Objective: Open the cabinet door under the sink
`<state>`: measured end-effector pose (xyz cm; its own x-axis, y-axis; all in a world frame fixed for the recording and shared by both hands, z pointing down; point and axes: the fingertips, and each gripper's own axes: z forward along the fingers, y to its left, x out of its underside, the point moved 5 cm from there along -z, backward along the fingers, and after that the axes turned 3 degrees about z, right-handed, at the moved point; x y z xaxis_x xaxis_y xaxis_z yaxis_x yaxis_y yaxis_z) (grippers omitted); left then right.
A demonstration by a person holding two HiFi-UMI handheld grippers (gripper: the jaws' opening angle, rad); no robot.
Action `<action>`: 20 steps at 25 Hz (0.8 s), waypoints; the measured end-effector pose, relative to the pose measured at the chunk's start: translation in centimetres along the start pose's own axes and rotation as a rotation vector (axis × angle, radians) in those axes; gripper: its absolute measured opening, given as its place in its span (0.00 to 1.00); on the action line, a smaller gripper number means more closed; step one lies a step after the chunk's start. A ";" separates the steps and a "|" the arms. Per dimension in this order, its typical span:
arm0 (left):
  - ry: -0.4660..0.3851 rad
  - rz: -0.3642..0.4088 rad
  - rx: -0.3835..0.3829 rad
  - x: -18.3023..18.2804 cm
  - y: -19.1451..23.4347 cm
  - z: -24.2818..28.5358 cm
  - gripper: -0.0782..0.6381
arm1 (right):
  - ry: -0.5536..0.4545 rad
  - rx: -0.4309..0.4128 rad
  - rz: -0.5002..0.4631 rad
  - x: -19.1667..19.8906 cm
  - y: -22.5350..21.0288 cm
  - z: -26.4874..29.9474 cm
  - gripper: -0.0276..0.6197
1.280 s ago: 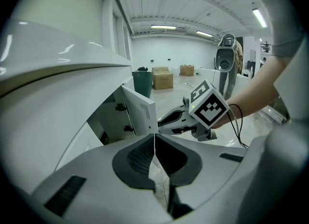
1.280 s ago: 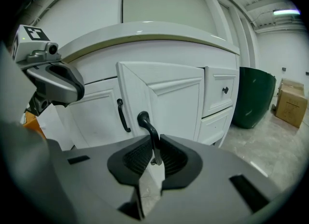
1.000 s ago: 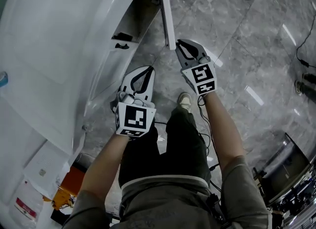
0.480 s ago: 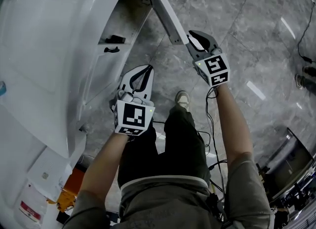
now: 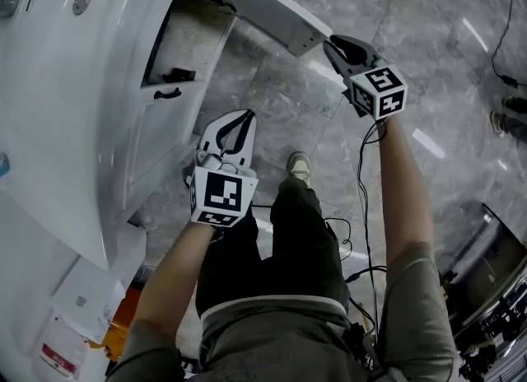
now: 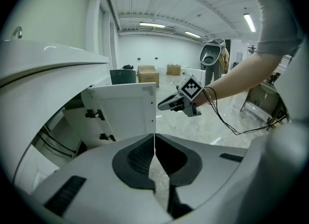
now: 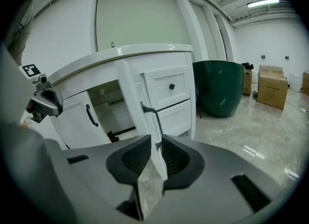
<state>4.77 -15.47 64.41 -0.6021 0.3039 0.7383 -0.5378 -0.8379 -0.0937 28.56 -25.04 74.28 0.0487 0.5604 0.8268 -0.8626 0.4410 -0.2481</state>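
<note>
One cabinet door (image 5: 272,10) clamped in right claw (image 5: 334,44)

cabinet door (image 5: 263,3) right of sink (image 5: 58,67) | right gripper (image 5: 335,44) on door's edge

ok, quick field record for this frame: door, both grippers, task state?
door: swung wide open, cabinet inside exposed
right gripper: shut on the door's free edge, near its handle
left gripper: shut, empty, held over the floor, apart from the cabinet
second door: closed
task: door open; right gripper not released
</note>
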 end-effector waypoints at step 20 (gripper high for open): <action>-0.052 -0.059 0.064 -6.6 -1.6 2.4 0.14 | -0.046 0.150 0.140 2.2 0.6 -11.5 0.12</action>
<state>11.03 -17.25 61.25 -0.5382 0.3309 0.7752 -0.5316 -0.8470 -0.0075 33.99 -15.45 70.15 -0.0970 0.5751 0.8123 -0.9246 0.2500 -0.2874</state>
